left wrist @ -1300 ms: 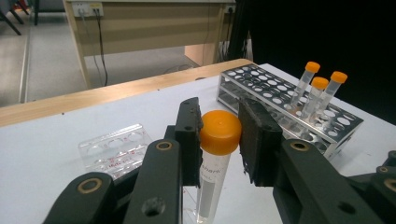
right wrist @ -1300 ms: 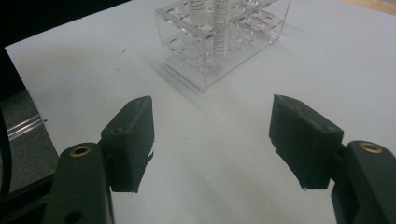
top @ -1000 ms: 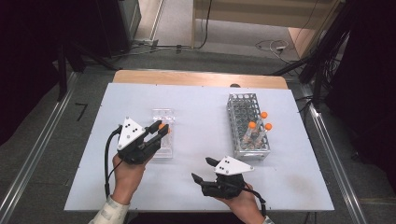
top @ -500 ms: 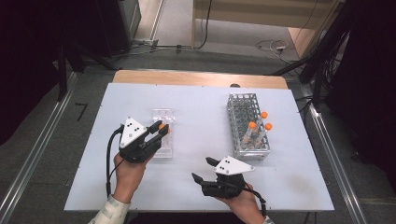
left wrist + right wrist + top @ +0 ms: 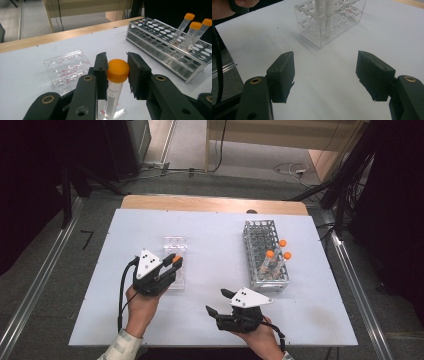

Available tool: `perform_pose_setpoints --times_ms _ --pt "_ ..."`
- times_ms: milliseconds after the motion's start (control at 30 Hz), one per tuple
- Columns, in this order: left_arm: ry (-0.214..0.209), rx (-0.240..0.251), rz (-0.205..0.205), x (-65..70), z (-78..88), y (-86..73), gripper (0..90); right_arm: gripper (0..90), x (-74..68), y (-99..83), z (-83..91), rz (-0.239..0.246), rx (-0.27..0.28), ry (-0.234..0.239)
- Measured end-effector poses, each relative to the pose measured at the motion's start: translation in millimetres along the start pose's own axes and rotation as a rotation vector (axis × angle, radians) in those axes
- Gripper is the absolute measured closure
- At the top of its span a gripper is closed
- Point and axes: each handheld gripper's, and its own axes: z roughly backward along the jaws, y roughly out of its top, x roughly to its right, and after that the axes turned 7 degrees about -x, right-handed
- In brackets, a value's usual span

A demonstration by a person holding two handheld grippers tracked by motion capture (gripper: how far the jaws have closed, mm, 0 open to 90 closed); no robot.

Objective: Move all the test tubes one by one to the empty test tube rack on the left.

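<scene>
Orange-capped tube [image 5: 115, 82] upright in clear plastic rack [image 5: 65, 69], near-end hole, base seated in lower tier. Left gripper [image 5: 117, 72] clamped on tube cap. Likely step: seat or lift tube; keep axis vertical, move straight along hole, no side push or light rack may tip. Right gripper [image 5: 325, 75] idle over bare table [image 5: 387, 32], jaws wide apart, nothing between. Metal rack [image 5: 265, 255] well right, three orange-capped tubes [image 5: 276, 260]. Red print on clear rack, grey print on tube: both unreadable.

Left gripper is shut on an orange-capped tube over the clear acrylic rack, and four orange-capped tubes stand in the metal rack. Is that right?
Not four: three orange-capped tubes stand in the metal rack, as the left gripper view shows. The rest holds: the left gripper is shut on an orange-capped tube over the clear acrylic rack.
</scene>
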Motion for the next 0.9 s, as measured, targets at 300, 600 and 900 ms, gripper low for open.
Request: perform_pose_setpoints --times_ms 300,600,900 --pt "0.015 -0.014 -0.001 2.5 -2.7 -5.2 69.6 29.8 0.1 -0.2 0.2 -0.001 0.000 0.000" --pt "0.004 -0.010 -0.003 3.1 -1.2 -5.4 67.5 29.8 -0.1 -0.3 -0.3 -0.001 -0.003 0.001" --pt "0.001 -0.004 0.002 3.1 -0.1 -5.1 64.6 29.8 -0.1 -0.4 -0.1 0.000 -0.002 0.001"
